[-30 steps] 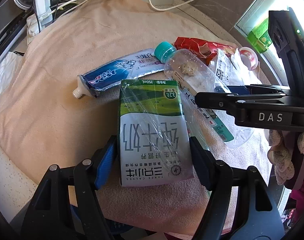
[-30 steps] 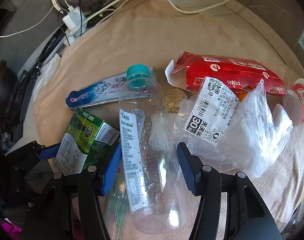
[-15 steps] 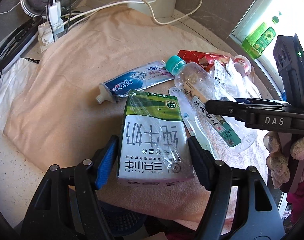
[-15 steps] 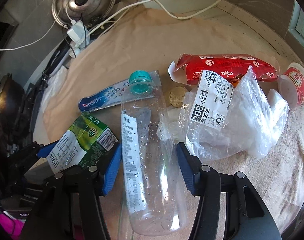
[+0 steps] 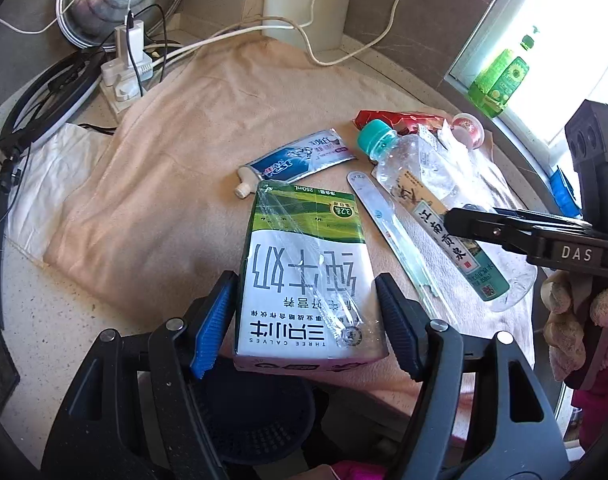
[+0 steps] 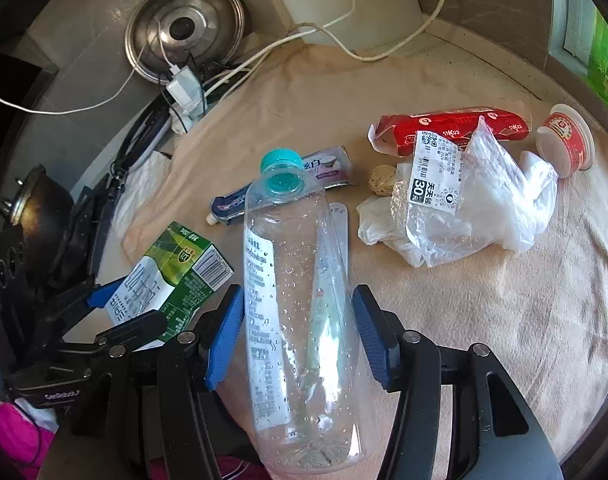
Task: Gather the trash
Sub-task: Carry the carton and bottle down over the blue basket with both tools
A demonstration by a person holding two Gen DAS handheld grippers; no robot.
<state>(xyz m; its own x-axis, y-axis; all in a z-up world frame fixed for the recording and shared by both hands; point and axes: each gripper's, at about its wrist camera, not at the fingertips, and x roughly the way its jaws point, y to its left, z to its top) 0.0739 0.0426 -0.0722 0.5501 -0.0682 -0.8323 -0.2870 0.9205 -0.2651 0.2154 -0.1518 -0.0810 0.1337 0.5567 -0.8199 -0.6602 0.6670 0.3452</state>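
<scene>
Your left tongs [image 5: 305,322] are clamped on the green-and-white milk carton [image 5: 304,276], held at the near edge of the desk [image 5: 36,320]; your right tongs [image 6: 298,330] grip the clear plastic bottle [image 6: 300,304] with the teal cap. Left to right on the beige towel [image 6: 483,320] lie a toothpaste tube [image 5: 296,160], a red wrapper [image 6: 451,128], a crumpled plastic bag [image 6: 475,208] and a small red cup [image 6: 567,144]. Behind the towel — a steel pot lid [image 6: 184,28], a power strip [image 5: 124,76] with white cables, and a sunlit window [image 5: 543,40] on the right.
</scene>
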